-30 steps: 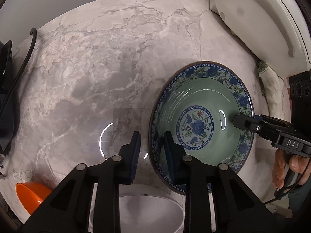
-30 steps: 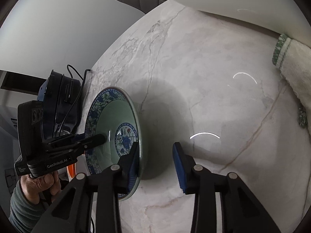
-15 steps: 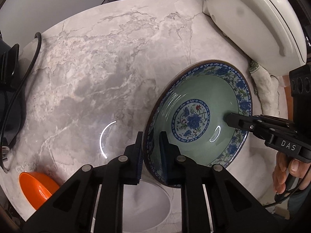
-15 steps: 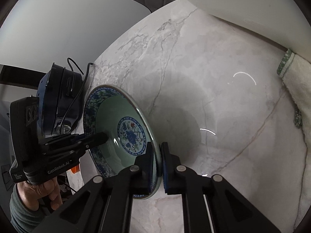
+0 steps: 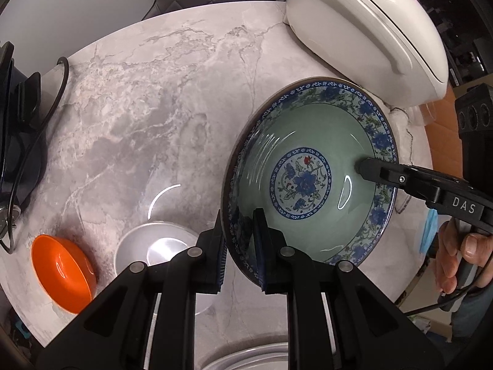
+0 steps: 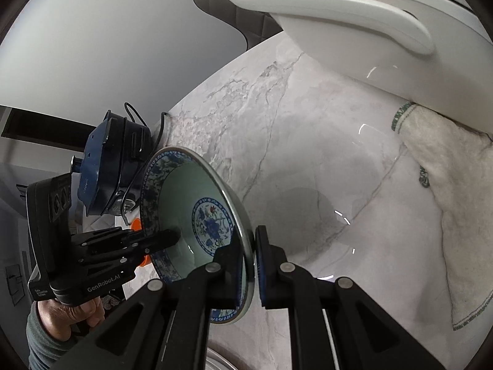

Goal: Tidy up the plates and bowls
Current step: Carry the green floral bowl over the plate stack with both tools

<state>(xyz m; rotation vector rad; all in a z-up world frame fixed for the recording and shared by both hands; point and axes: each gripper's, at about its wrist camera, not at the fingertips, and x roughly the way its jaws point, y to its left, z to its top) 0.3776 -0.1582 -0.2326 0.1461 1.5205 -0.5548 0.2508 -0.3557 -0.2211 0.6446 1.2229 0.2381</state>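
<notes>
Both my grippers, left gripper (image 5: 238, 246) and right gripper (image 6: 249, 265), have closed fingers pinching the blue-patterned bowl (image 5: 311, 178) at opposite rims; it has just lifted off the counter (image 5: 138, 108), ready to carry toward the silver bowl (image 5: 160, 249) at eight o'clock.

Bright, even overhead light — arc-shaped glare streaks shine on the marble tabletop (image 5: 129, 117) and inside the green bowl (image 5: 311, 172). Soft shadow pools beneath that bowl. Focus sharp; fisheye bending and dark vignette surround the tabletop's edges.
</notes>
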